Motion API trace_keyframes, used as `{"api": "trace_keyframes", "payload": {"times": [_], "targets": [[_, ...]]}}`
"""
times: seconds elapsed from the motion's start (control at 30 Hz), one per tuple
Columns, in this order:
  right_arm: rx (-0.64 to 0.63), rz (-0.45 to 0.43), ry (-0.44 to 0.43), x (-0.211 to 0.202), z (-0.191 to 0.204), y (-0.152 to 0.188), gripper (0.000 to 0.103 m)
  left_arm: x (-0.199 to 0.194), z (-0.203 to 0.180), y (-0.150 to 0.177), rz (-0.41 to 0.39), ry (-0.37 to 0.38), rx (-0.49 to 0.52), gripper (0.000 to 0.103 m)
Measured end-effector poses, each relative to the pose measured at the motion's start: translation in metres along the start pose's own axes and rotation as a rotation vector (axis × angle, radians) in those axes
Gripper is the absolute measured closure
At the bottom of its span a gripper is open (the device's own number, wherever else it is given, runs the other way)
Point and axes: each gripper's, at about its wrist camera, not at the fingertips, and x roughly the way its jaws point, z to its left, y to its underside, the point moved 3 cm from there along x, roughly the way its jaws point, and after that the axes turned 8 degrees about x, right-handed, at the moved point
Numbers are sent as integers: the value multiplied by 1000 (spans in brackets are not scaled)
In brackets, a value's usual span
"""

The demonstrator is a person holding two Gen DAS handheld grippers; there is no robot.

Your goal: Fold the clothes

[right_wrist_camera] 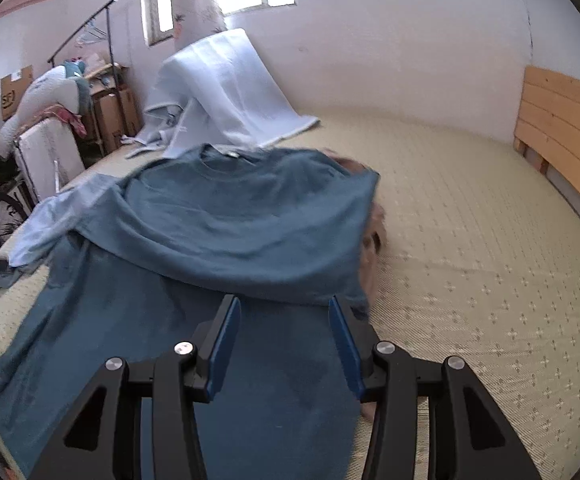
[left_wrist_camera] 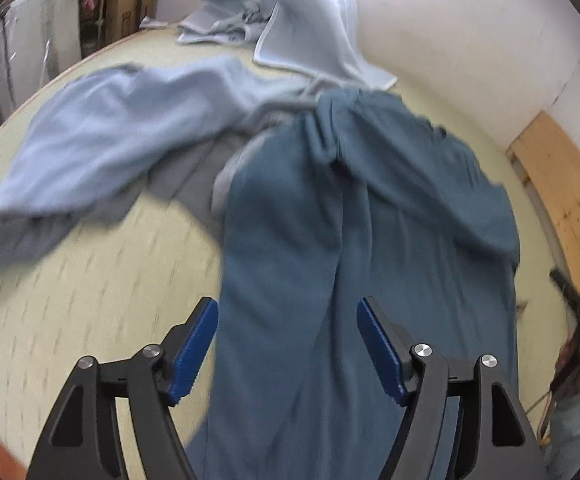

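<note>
A dark teal T-shirt [left_wrist_camera: 369, 220] lies on the bed mat, its upper part folded down over its lower part; it also shows in the right wrist view [right_wrist_camera: 234, 224]. My left gripper [left_wrist_camera: 288, 312] is open and empty above the shirt's lower left edge. My right gripper [right_wrist_camera: 284, 308] is open and empty just above the fold's front edge. A light blue garment [left_wrist_camera: 102, 140] lies spread to the left of the teal shirt, partly under it, and shows in the right wrist view [right_wrist_camera: 58, 216]. A brownish item [right_wrist_camera: 373, 236] pokes out from under the shirt's right side.
A pale blue blanket [left_wrist_camera: 309, 28] is heaped at the far end of the bed by the wall, also in the right wrist view [right_wrist_camera: 226, 92]. A wooden headboard [right_wrist_camera: 565, 128] stands at right. Boxes, a clothes rack [right_wrist_camera: 90, 32] and clutter line the left side. The pale patterned mat [right_wrist_camera: 489, 260] covers the bed.
</note>
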Motion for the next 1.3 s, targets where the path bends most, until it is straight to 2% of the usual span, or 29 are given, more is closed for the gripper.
{"api": "trace_keyframes", "payload": {"times": [0.17,0.33,0.53,0.7,1.03,1.3], "targets": [[-7,-28,-68,-34,38,12,50,-14,15,67,91,51,-155,27],[-10,1,-148,-57,74,44,47,-15,34,120,147,104,-346,27],[-63,31,-214,-71,109,71,47,-11,56,147,121,150,-513,27],[-67,23,-237,-74,114,71,47,-9,62,156,122,162,-545,27],[-52,28,-231,-69,107,68,47,7,46,149,119,216,-515,27],[-44,28,-229,-68,105,68,47,-20,43,136,-53,295,-527,27]]}}
